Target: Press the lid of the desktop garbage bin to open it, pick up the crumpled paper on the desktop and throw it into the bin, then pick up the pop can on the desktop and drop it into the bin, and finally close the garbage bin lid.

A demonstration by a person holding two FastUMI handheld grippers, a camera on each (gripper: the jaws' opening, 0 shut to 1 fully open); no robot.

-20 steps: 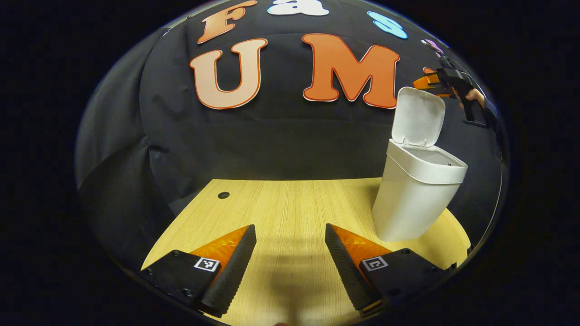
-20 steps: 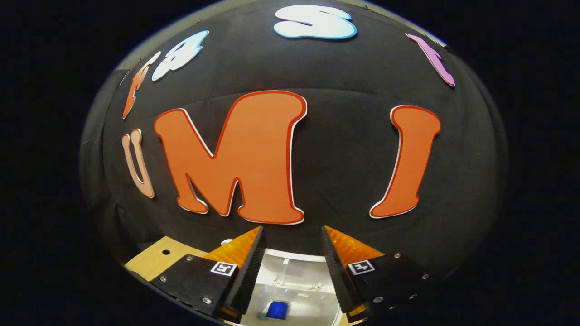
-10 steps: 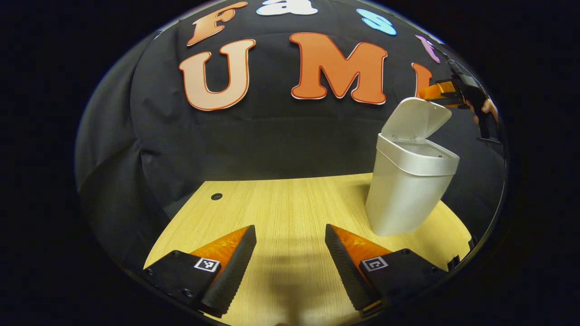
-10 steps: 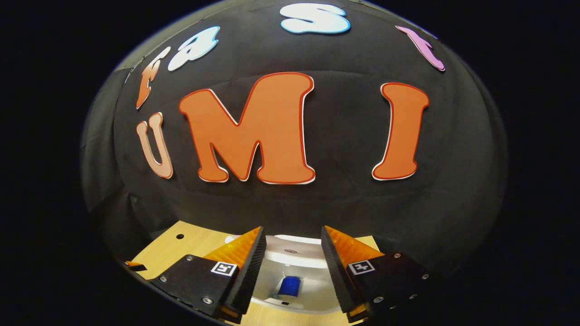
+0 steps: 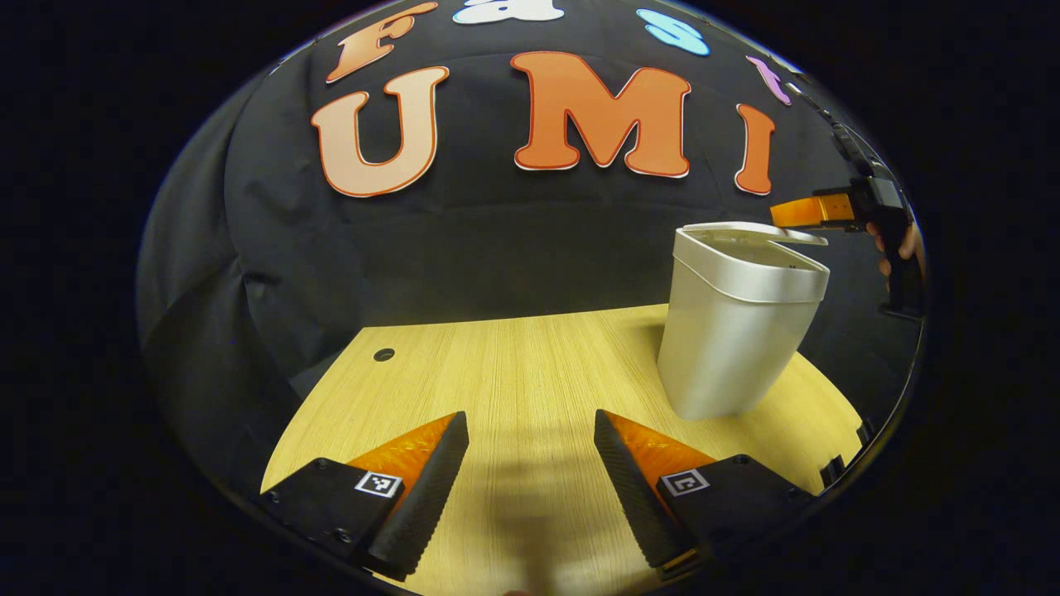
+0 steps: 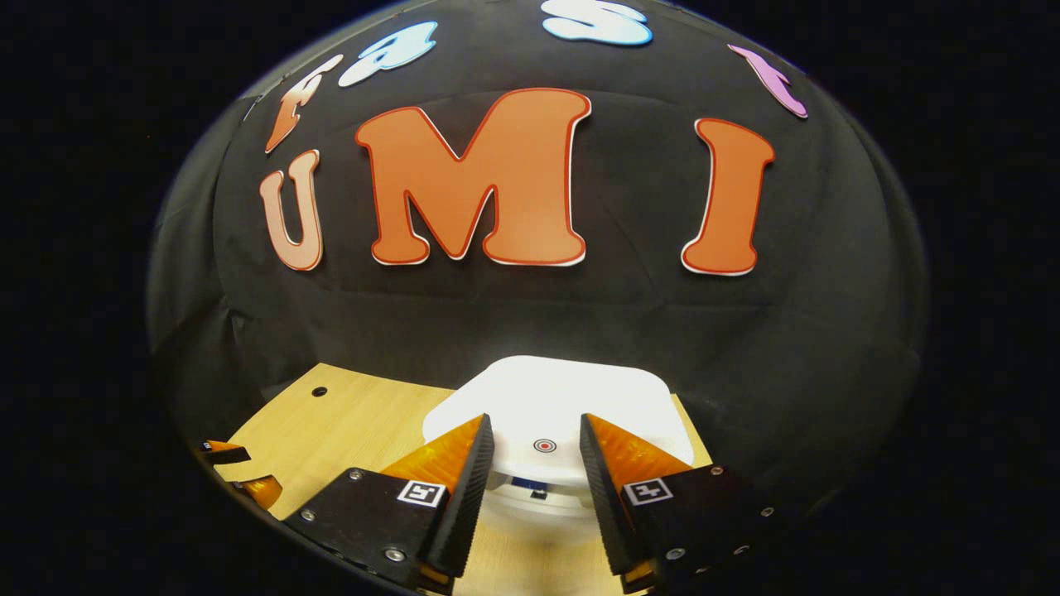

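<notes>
The white desktop bin [image 5: 733, 339] stands on the right of the wooden table [image 5: 513, 372]. Its lid [image 5: 754, 236] lies almost flat, slightly ajar at the front. My right gripper [image 5: 787, 215] hovers open just above the lid's front edge, held by a hand. In the right gripper view I look down on the lid [image 6: 571, 393], which has a small red ring mark [image 6: 544, 445]. The right gripper [image 6: 530, 447] is open over it. A sliver of the blue pop can [image 6: 522, 482] shows through the gap under the lid. My left gripper [image 5: 530, 463] is open and holds nothing low over the table.
A small cable hole [image 5: 383, 354] sits at the table's far left. The black cloth wall hangs close behind the bin. The left gripper [image 6: 236, 470] shows at the lower left in the right gripper view, well apart from the bin.
The bin lid has swung down from upright to nearly shut as my right gripper came down over it. The left gripper stayed low over the table, turning slightly.
</notes>
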